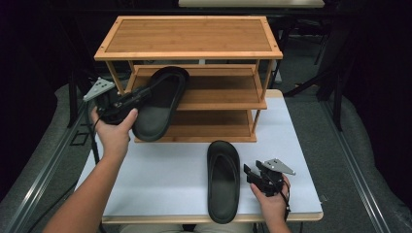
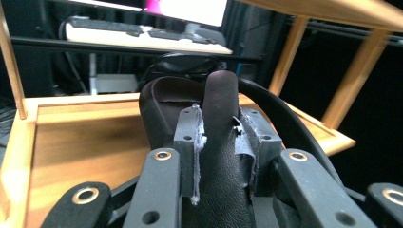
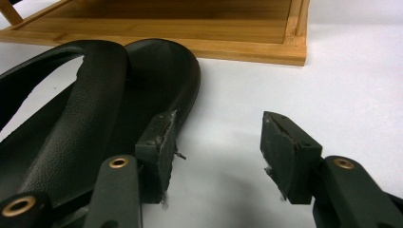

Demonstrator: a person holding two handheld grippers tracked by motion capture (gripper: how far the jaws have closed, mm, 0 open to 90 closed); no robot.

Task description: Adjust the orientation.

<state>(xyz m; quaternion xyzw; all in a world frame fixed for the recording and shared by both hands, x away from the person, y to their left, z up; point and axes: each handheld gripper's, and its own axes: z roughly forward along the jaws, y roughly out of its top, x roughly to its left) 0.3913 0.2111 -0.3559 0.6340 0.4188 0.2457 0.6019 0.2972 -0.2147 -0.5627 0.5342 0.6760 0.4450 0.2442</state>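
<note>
Black rubber meets bamboo as a person loads a pair of slippers onto a three-tier wooden shoe rack standing at the far side of a white bench. The left gripper, its jaws pinched on the strap of one slipper, holds that shoe tilted at the rack's left front, toe end over the middle shelf and heel hanging out past the shelf's front edge. The second slipper lies flat on the bench just in front of the rack, and the right gripper hovers just beside it, jaws spread and gripping nothing. The step in hand appears to be shelving the first slipper; the next move likely calls for pushing it farther onto the middle shelf and levelling it before release, while the right gripper would need to close on the second slipper's strap or rim.
</note>
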